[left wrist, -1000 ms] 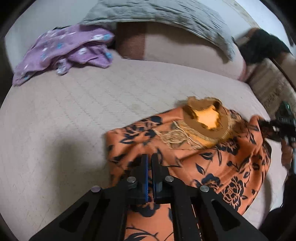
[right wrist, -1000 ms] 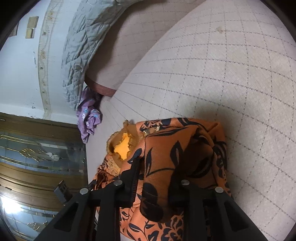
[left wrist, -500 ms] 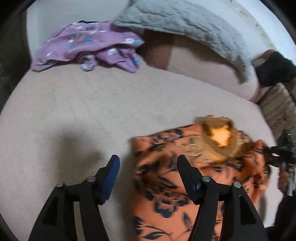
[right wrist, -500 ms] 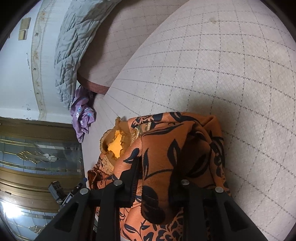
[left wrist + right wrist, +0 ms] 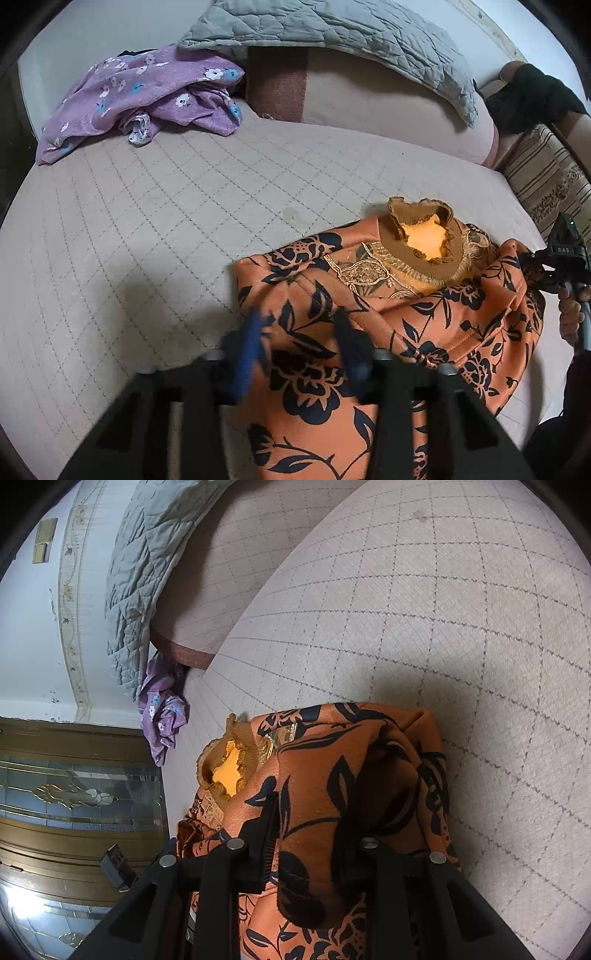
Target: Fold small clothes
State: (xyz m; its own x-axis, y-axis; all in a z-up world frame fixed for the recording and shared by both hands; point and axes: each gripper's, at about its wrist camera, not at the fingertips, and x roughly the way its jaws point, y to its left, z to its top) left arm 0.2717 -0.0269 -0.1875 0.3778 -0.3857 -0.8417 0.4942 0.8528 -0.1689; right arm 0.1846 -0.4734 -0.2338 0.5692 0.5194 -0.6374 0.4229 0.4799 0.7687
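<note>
An orange garment point(image 5: 399, 325) with black flowers and a brown frilled collar point(image 5: 424, 236) lies partly folded on the quilted bed point(image 5: 155, 229). My left gripper point(image 5: 299, 343) is open, its blurred blue-padded fingers astride the garment's left front part. My right gripper point(image 5: 310, 830) holds a bunched fold of the same garment point(image 5: 351, 775) between its fingers, lifted off the bed. The right gripper also shows in the left wrist view point(image 5: 561, 258), at the garment's right edge.
A purple flowered garment point(image 5: 147, 88) lies crumpled at the far left of the bed. A grey quilted blanket point(image 5: 351, 26) drapes over a long bolster point(image 5: 388, 96) at the back. A striped cushion point(image 5: 546, 177) is at the right. A wood-and-glass door point(image 5: 74, 797) shows beyond.
My left gripper let go of the garment, opened and swung left, then came back over its left part, still open. My right gripper stays shut on its fold.
</note>
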